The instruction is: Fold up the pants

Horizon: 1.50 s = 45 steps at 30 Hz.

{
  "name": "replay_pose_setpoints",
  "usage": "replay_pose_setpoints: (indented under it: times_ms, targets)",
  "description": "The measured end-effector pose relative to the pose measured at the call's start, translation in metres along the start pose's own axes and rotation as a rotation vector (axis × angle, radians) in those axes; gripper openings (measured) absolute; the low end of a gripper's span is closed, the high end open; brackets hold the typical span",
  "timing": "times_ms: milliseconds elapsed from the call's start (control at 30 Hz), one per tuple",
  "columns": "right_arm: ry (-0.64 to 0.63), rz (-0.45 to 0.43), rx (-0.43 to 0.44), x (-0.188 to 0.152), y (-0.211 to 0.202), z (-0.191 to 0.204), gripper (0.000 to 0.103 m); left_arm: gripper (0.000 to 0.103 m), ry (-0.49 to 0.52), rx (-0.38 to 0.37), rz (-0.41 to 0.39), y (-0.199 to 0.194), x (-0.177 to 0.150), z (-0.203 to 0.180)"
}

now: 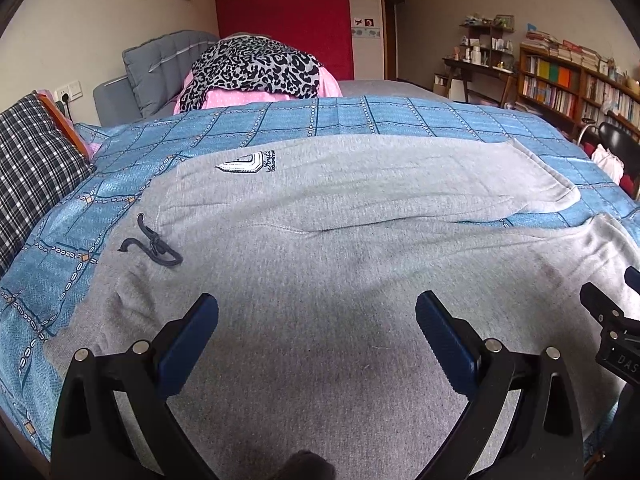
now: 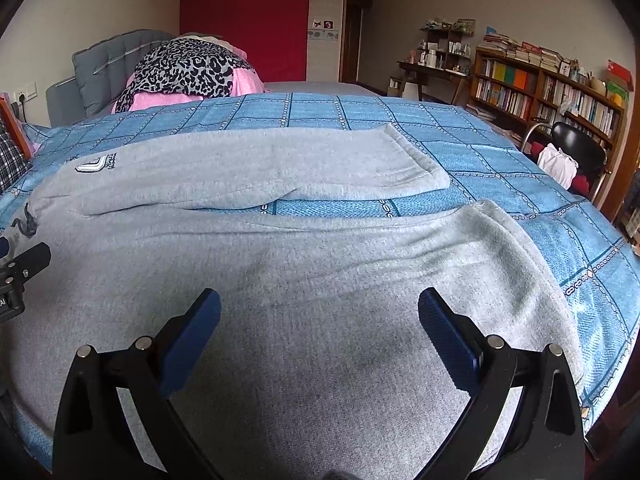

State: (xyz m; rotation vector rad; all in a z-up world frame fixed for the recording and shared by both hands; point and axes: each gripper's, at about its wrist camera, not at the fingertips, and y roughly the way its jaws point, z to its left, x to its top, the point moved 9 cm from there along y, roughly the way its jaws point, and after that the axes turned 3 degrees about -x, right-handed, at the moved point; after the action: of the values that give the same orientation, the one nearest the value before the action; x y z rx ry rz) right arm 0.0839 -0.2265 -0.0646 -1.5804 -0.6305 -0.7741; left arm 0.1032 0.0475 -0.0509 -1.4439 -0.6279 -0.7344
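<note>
Bedroom scene: a bed under a blue chain-patterned bedspread [image 1: 440, 116], bookshelves [image 2: 552, 92] along the right wall, a red panel [image 1: 284, 24] behind. I found the grey sweatpants [image 1: 320, 280] spread flat across the bedspread, front side up, long axis running left to right: waistband with its dark drawstring [image 1: 154, 246] at the left, both cuffs to the right. The 2 legs lay side by side, parted by a strip of blue toward the cuffs; the far leg [image 2: 280, 164] carried a small logo patch [image 1: 246, 163] near the hip.

My left gripper [image 1: 316, 320] hovered above the near leg by the waist, jaws wide apart, holding nothing. My right gripper [image 2: 320, 316] hung over the same leg nearer the cuff [image 2: 492, 232], equally spread and empty.

I judged no fold had been made. The first step looked to be pinching the near leg's edge at both ends and carrying it over onto the far leg.
</note>
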Motion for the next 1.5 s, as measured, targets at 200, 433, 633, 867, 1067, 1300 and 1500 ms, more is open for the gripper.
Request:
replay_pose_setpoints:
  times_ms: [200,433,633,867,1067,1300,1500]
  targets:
    - [0.015,0.005,-0.012,0.005,0.006,-0.008,0.100,0.098,-0.017,0.040,-0.002,0.006,0.022,0.031]
    - [0.016,0.012,0.001,0.015,0.013,-0.014,0.100,0.098,-0.070,0.035,0.015,0.014,0.048,0.063]
    - [0.021,0.015,0.007,0.029,0.020,-0.019,0.100,0.098,-0.117,0.060,0.027,0.025,0.073,0.093]
    - [0.017,0.022,0.007,0.041,0.027,-0.022,0.100,0.098,-0.152,0.096,0.075,0.057,0.094,0.129]
    - [0.003,0.034,-0.003,0.044,0.038,-0.022,0.100,0.098,-0.231,0.055,0.153,0.097,0.105,0.161]
    - [-0.024,0.056,-0.007,0.044,0.053,-0.016,0.100,0.098,-0.337,0.063,0.191,0.138,0.121,0.204]
    - [-0.056,0.067,-0.003,0.047,0.063,-0.007,0.100,0.098,-0.416,0.027,0.233,0.176,0.124,0.220]
